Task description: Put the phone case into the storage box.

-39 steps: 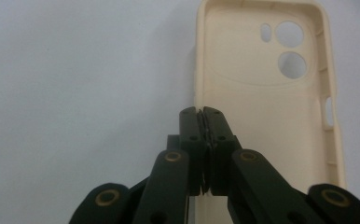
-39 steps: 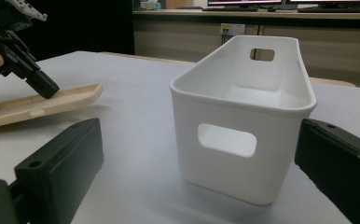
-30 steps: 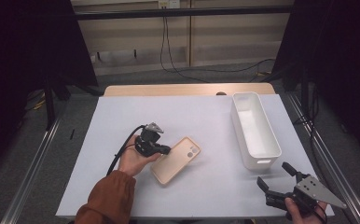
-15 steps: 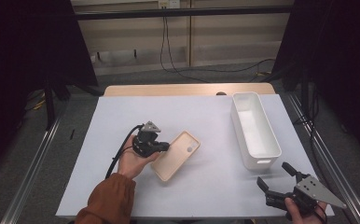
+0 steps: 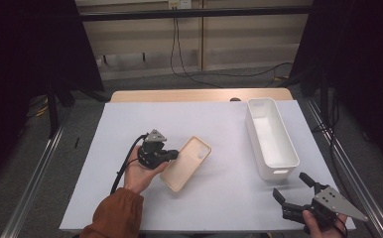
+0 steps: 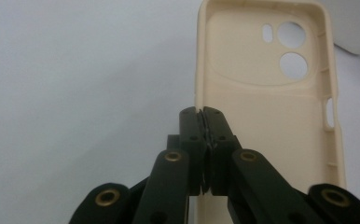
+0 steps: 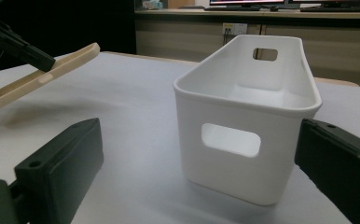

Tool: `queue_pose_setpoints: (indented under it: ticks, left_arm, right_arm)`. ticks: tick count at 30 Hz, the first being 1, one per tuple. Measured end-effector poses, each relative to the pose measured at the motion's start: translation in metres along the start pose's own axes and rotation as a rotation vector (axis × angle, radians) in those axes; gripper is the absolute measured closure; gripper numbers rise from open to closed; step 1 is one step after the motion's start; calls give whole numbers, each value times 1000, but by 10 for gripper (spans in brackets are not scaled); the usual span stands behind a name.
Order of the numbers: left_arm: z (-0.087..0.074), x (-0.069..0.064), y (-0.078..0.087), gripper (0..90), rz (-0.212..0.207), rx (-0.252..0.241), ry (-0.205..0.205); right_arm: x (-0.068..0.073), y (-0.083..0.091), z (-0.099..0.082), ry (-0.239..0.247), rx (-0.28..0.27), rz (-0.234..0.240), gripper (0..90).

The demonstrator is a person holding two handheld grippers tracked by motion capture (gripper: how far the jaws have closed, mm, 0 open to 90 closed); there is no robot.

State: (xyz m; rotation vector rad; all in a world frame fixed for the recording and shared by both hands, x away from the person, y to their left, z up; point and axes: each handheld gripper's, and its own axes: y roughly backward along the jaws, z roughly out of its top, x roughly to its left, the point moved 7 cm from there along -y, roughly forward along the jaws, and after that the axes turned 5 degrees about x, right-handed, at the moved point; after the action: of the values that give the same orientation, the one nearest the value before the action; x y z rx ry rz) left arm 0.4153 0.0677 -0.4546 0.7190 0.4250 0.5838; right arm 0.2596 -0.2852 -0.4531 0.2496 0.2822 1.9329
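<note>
On the white table [image 5: 219, 198], one left gripper [image 5: 171, 154] pinches one cream phone case [image 5: 187, 163], seemingly lifted, while one wide-spread right gripper [image 5: 292, 187] faces one white bin [image 5: 270, 138].

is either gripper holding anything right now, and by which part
The left gripper pinches the cream soft plastic phone case by its long side rim, lifted clear of the table. The right gripper holds nothing.

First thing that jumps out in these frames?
The cream phone case at mid-table, its long edge pinched by the left tool and one end tilted up off the white table cover. Next, the white bin with handle cutouts at the right. The right tool waits open at the near right corner.
</note>
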Motion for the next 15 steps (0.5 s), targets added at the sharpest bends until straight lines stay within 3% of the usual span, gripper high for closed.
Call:
queue_pose_setpoints:
  ticks: [15]
  left_arm:
    - [5,-2,16,879,12,-110,13]
  right_arm:
    - [5,-2,1,-9,2,15,8]
